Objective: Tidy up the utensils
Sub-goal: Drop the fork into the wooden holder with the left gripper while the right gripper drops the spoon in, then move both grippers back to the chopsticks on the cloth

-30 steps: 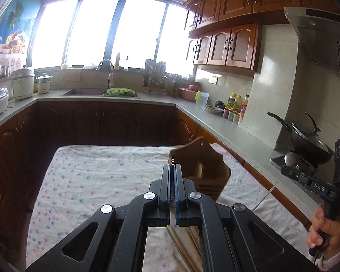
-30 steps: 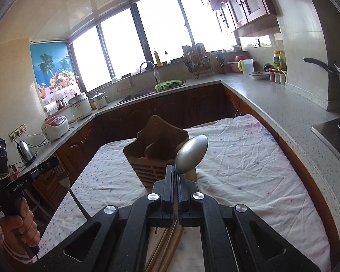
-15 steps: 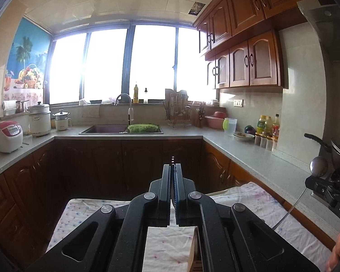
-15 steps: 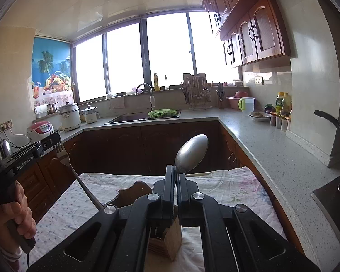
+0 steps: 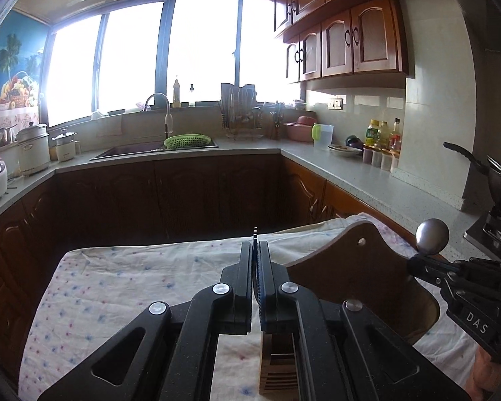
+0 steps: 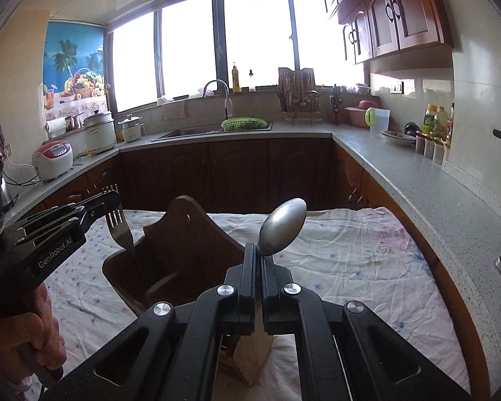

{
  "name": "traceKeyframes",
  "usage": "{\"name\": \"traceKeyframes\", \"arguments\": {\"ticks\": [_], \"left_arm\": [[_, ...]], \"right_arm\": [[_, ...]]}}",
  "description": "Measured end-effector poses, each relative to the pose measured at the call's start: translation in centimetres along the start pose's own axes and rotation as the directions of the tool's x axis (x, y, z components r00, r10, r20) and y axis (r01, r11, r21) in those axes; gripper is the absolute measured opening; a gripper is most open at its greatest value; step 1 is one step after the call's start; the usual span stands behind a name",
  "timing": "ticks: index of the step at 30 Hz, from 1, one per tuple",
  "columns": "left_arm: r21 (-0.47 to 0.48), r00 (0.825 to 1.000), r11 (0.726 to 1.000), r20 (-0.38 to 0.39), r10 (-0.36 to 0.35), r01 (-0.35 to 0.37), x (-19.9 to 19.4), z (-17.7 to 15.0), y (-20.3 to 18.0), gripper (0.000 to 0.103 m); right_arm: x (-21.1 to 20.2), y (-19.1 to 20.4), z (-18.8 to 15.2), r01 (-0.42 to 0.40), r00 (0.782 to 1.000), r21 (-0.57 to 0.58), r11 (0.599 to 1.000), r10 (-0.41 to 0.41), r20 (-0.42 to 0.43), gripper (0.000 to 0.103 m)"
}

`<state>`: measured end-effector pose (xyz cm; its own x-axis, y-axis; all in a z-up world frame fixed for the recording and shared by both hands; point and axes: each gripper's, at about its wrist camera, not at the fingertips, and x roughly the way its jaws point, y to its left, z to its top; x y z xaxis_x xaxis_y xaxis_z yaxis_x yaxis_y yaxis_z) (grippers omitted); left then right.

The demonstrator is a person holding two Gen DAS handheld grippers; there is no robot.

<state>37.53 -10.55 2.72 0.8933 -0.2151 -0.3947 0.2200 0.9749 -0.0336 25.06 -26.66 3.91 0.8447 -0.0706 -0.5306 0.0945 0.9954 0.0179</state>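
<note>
My left gripper (image 5: 255,250) is shut on a metal fork (image 6: 118,230), tines up; only its thin edge (image 5: 255,234) shows in the left wrist view. In the right wrist view the left gripper (image 6: 108,200) holds the fork with its handle down inside the wooden utensil holder (image 6: 180,250). My right gripper (image 6: 259,257) is shut on a metal spoon (image 6: 283,227), bowl up, just above and in front of the holder. The spoon's bowl (image 5: 432,236) and the right gripper (image 5: 414,262) show at the right of the left wrist view, beside the holder (image 5: 354,267).
The holder stands on a table under a white flowered cloth (image 6: 350,254). Grey counters (image 6: 417,173) with dark wood cabinets ring the table. A sink with a green basket (image 6: 243,123) is at the back, rice cookers (image 6: 51,160) at the left, a wok (image 5: 497,173) at the right.
Both grippers have come down and forward over the holder, which had dropped low in view half a second ago. The fork's handle now sits inside the holder.
</note>
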Motion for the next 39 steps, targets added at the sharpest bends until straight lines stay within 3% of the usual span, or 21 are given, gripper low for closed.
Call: {"name": "traceKeyframes", "arguments": {"ticks": [6,12,14,16,18,20,22,24,25,29,39], "left_arm": [[0.004,1.000,1.000,-0.010,-0.016,0.016,0.7,0.9,0.9,0.001],[-0.021,0.999,0.999,-0.022,-0.031,0.031,-2.1,0.9,3.6,0.002],[-0.042,0.998,0.998,-0.031,-0.049,0.047,-3.0,1.1,4.1,0.006],[-0.053,0.999,0.998,-0.023,-0.043,0.042,-3.8,1.3,4.6,0.024],[-0.067,0.999,0.997,0.003,-0.036,0.036,-5.2,1.4,5.0,0.039],[-0.079,0.999,0.996,0.023,-0.030,0.032,-6.5,1.3,5.5,0.045],[-0.102,0.999,0.995,0.032,-0.017,0.021,-7.9,0.8,6.1,0.059],[-0.132,0.999,0.991,0.039,-0.005,0.010,-9.5,0.2,6.7,0.071],[-0.148,0.999,0.989,0.039,0.001,0.005,-10.4,-0.3,7.1,0.077],[-0.229,0.999,0.973,0.031,-0.029,0.036,-14.0,-2.6,8.2,0.081],[-0.318,0.999,0.948,-0.046,-0.028,0.012,-21.2,-8.0,9.9,0.084]], "right_arm": [[0.0,-0.9,0.2,-0.014,1.000,0.032,0.999,0.014,-0.005,0.002],[0.0,-1.3,0.3,-0.026,1.000,0.056,0.998,0.026,-0.010,0.002],[0.0,-1.3,0.3,-0.037,0.999,0.066,0.997,0.037,-0.011,0.006],[-0.4,-1.5,0.4,-0.043,0.999,0.077,0.996,0.044,-0.005,0.009],[-1.2,-1.8,0.5,-0.050,0.999,0.090,0.995,0.050,0.009,0.029],[-2.3,-2.2,0.6,-0.056,0.998,0.112,0.992,0.052,0.035,0.047],[-3.6,-2.7,0.6,-0.061,0.997,0.137,0.989,0.054,0.056,0.050],[-5.0,-3.2,0.4,-0.071,0.995,0.166,0.984,0.058,0.080,0.068],[-5.7,-3.4,0.2,-0.076,0.994,0.178,0.981,0.061,0.093,0.071],[-8.6,-3.7,-1.1,-0.095,0.991,0.204,0.974,0.074,0.109,0.088],[-13.6,-3.1,-7.1,-0.101,0.995,0.273,0.957,0.092,0.045,0.091]]}}
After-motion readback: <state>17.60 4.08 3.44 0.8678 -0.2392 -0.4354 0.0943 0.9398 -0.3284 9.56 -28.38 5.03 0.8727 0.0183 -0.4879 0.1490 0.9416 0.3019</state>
